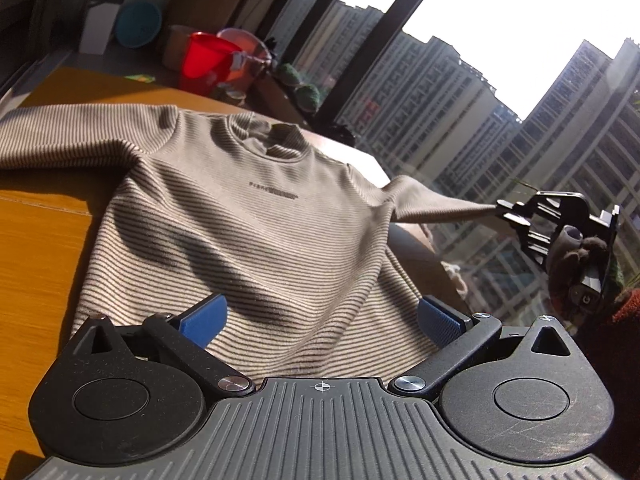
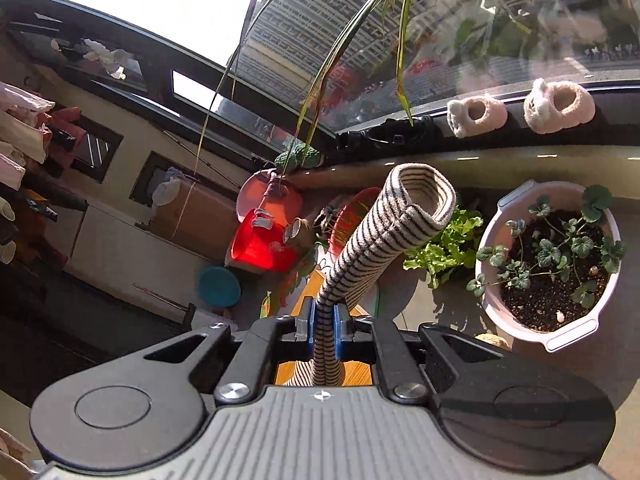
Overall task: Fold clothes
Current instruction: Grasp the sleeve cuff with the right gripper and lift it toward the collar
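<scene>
Left wrist view: our left gripper [image 1: 320, 316] hangs over the hem of a striped long-sleeved top [image 1: 240, 216], blue pads spread wide, nothing between them. The top lies face up on the wooden table [image 1: 36, 248] just ahead of the fingers, body flat, collar at the far end. Off to the right, the right gripper [image 1: 506, 212] has one sleeve [image 1: 432, 200] pulled out taut and raised off the table.

Right wrist view: the right gripper [image 2: 323, 328] is clamped tight on that sleeve [image 2: 360, 256]; the cuff [image 2: 424, 192] stands up past the fingertips, open end showing. Beyond it we note a potted plant [image 2: 552, 264] and a red bucket [image 2: 260, 244].

Progress, as we judge it: barely begun. No fold is laid yet; one sleeve is lifted, presumably to be carried across the chest. The other sleeve and the body folds remain.
</scene>
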